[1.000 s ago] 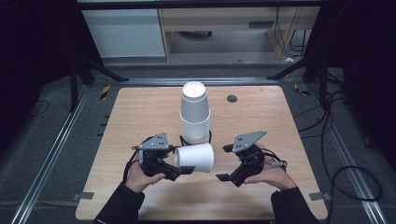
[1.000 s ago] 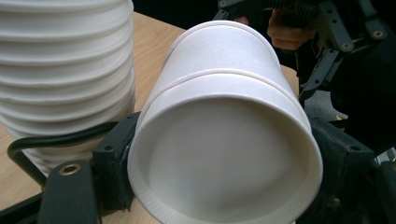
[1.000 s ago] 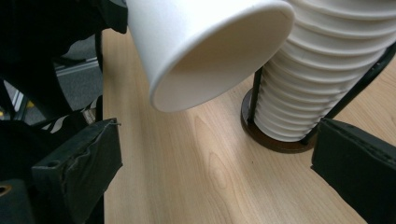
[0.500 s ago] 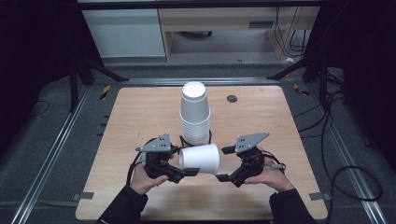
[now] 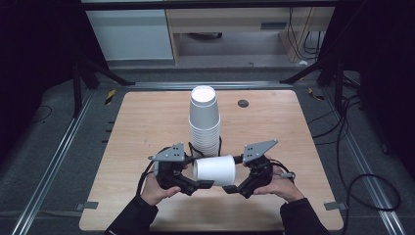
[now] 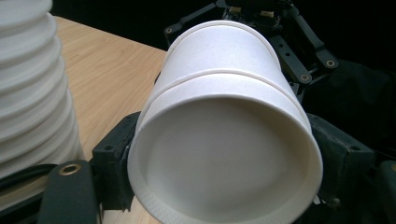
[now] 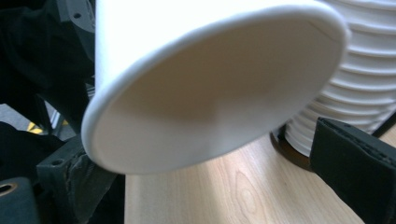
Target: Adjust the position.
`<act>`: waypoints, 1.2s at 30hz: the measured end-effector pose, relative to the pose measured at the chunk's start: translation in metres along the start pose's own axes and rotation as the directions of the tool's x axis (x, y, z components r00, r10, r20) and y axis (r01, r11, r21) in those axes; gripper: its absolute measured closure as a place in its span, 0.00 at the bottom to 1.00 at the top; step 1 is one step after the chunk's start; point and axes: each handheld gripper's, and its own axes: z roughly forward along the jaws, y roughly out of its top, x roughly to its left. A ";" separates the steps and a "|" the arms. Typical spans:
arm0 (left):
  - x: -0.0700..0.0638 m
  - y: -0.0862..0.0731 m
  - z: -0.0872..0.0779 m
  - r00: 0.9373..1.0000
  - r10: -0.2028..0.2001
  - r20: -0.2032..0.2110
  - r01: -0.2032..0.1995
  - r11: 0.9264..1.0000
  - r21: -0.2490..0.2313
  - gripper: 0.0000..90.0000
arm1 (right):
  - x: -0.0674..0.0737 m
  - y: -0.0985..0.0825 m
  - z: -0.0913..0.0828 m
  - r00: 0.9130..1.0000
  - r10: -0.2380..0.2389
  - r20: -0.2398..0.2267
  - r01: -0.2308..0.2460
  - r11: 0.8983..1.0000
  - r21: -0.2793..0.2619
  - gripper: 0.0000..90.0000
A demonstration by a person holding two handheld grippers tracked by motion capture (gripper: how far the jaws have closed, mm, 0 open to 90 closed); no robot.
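Dark round disc [image 5: 243, 103] on wooden table [image 5: 147, 127].

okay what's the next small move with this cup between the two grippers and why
Probably close the right gripper on the far cup end. The cup lies sideways in the left gripper; it looks like two nested cups, and the right jaws flank it without clearly pressing.

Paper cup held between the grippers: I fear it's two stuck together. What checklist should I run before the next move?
1. Left gripper clamps the paper cup at its mouth: ok.
2. Single cup: not ok, a second rim rings it partway along.
3. Right gripper gripping the base end: not ok, its jaws have just been closing, yet stand off it.
4. Cup apart from the cup stack: ok.
5. Cup undented: ok.
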 end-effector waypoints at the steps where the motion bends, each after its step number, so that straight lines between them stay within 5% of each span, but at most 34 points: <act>1: 0.000 0.000 0.000 1.000 0.000 0.004 0.000 1.000 -0.003 0.24 | 0.000 0.000 0.001 1.000 0.000 -0.009 0.000 1.000 -0.003 0.04; 12: -0.003 -0.001 0.007 1.000 0.012 0.026 -0.012 1.000 0.016 0.24 | 0.002 -0.001 0.008 0.998 -0.013 -0.058 0.013 1.000 -0.002 0.08; 24: 0.000 -0.002 0.006 0.999 0.006 0.032 -0.006 1.000 0.015 0.25 | 0.001 -0.003 0.008 0.998 -0.014 -0.063 0.013 1.000 -0.011 0.13; 36: -0.001 -0.002 0.007 0.999 0.020 0.040 -0.021 0.999 0.033 0.25 | 0.001 -0.002 0.007 0.997 -0.009 -0.077 0.007 1.000 -0.021 0.07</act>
